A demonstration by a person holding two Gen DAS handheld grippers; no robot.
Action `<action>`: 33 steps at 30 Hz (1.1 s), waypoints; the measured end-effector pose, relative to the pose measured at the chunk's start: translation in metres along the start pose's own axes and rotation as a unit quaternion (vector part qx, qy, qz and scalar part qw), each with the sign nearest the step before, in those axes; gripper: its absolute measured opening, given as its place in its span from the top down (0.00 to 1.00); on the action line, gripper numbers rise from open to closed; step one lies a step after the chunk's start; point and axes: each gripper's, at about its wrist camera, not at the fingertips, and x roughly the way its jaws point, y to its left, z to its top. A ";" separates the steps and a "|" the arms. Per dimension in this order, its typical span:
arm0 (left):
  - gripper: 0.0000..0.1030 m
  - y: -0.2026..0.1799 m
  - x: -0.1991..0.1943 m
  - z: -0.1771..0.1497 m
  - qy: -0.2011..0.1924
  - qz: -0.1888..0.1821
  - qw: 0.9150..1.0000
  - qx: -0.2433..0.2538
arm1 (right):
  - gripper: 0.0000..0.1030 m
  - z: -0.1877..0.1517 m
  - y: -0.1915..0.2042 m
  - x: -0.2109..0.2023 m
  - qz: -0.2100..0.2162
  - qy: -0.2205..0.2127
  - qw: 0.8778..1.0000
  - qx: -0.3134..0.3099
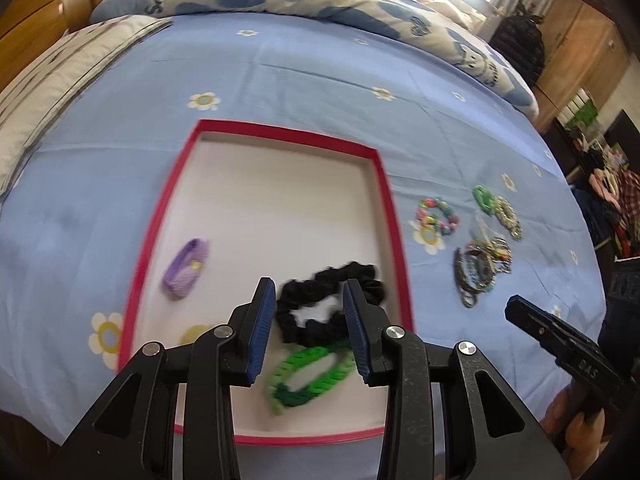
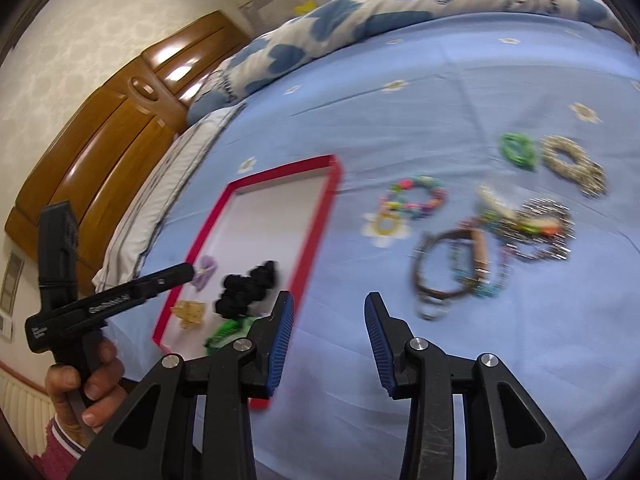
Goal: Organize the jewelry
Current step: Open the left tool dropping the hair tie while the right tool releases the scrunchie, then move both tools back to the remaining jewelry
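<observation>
Tray (image 1: 384, 200) on bed (image 1: 280, 80); inside it a scrunchie (image 1: 332, 304), braided bracelet (image 1: 312, 372) nearer, small band (image 1: 186, 268) left. Right of tray: beaded bracelet (image 1: 438, 214), tangled jewelry pile (image 1: 482, 268).

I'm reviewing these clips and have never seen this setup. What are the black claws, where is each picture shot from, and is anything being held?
No robot here: a person holds a two-finger clamp in each hand, each with a camera looking along its fingers. One picture looks out from the left gripper, open and empty above a red-edged tray on a blue bedsheet. The tray holds a black scrunchie, a green bracelet, a purple hair tie and a small yellow piece. The other looks out from the right gripper, also open and empty. More bracelets lie loose on the sheet beside the tray.
</observation>
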 end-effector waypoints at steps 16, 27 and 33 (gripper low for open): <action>0.65 -0.081 0.022 -0.012 0.029 -0.036 0.997 0.065 | 0.60 -0.012 -0.090 -0.049 -0.065 -0.038 0.994 0.075; 0.65 -0.125 0.049 -0.006 0.056 -0.042 0.992 0.101 | 0.60 0.001 -0.124 -0.056 -0.090 -0.051 0.990 0.093; 0.65 -0.142 0.067 -0.001 0.069 -0.042 0.990 0.113 | 0.60 0.020 -0.145 -0.050 -0.108 -0.056 0.988 0.098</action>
